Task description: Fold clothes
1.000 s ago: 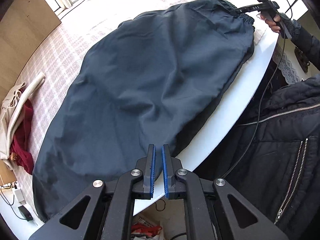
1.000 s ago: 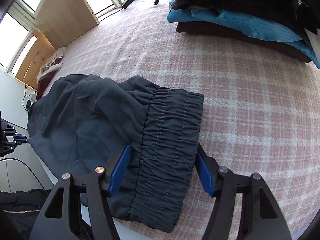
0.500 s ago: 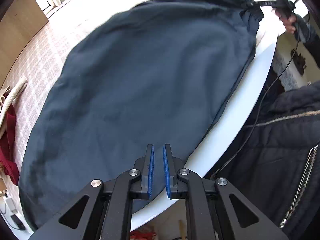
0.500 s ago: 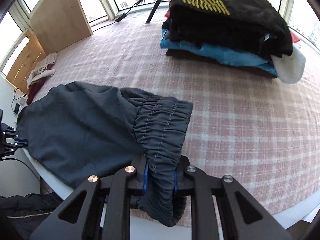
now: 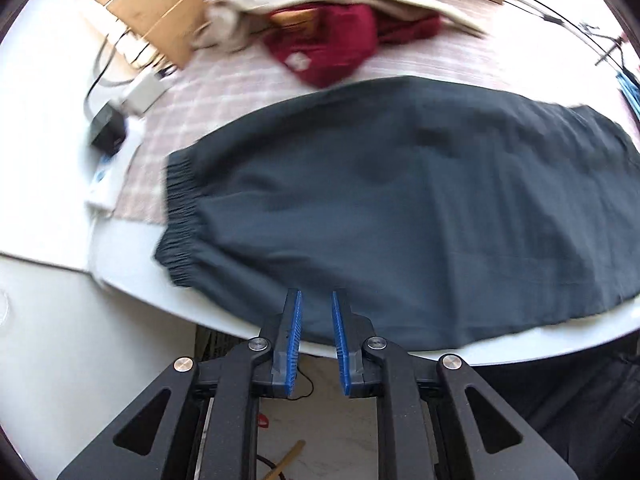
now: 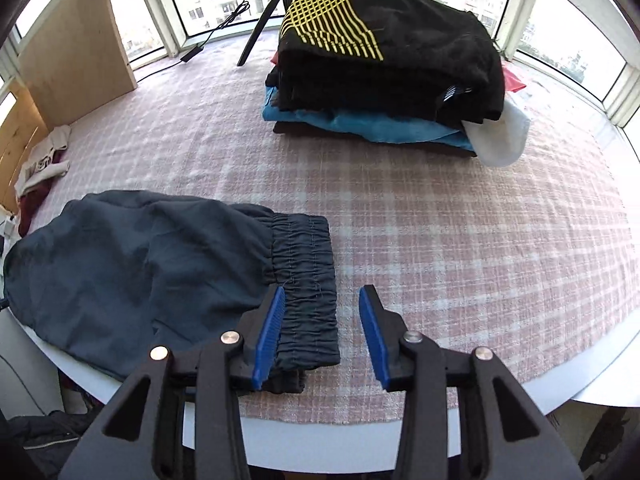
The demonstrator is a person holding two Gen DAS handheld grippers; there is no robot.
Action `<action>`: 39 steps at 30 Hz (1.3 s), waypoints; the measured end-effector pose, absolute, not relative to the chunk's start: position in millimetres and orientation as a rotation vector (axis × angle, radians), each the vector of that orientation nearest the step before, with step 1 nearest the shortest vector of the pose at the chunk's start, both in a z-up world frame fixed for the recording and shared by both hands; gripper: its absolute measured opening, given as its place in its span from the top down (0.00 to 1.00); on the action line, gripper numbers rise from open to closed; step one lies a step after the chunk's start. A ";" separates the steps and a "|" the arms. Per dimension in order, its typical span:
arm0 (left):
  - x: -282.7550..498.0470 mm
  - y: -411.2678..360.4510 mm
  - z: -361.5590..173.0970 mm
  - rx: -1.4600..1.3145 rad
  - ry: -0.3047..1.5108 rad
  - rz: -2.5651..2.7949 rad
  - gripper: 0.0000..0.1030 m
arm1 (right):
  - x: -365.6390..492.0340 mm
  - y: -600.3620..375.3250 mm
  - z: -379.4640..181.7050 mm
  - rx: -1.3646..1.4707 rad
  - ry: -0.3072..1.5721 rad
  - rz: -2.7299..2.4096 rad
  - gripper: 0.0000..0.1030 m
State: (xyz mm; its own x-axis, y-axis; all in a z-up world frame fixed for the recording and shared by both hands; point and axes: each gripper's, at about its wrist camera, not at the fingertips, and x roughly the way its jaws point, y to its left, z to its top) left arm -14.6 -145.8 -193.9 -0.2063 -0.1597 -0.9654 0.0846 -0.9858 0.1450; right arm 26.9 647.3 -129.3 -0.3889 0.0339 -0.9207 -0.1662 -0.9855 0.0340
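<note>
With the dark trousers (image 6: 132, 276) flat along the table's (image 6: 460, 240) near edge, both opening, empty tools, left (image 5: 316, 336) narrow and right (image 6: 322, 332) wider, should pinch cuff and waistband squarely before folding.

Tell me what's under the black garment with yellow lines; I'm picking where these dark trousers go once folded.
Under the black garment with yellow lines lie more black folded clothes, a blue garment and a dark bottom layer, on the checked cloth. How many pieces the stack holds is covered.

Checked cloth (image 6: 460, 240) over, seemingly, table (image 6: 560, 384)
</note>
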 end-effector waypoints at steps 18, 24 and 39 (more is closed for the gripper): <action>-13.2 -286.5 -235.2 1.889 0.149 -2.338 0.66 | -0.9 507.8 -117.0 -1.707 0.170 2.565 0.63; -8.9 -289.6 -235.3 1.894 0.105 -2.373 0.75 | -5.6 498.8 -118.4 -1.719 0.161 2.570 0.63; -11.0 -330.9 -225.9 1.862 -0.105 -2.334 0.76 | 0.3 473.6 -167.3 -1.889 0.107 2.482 0.63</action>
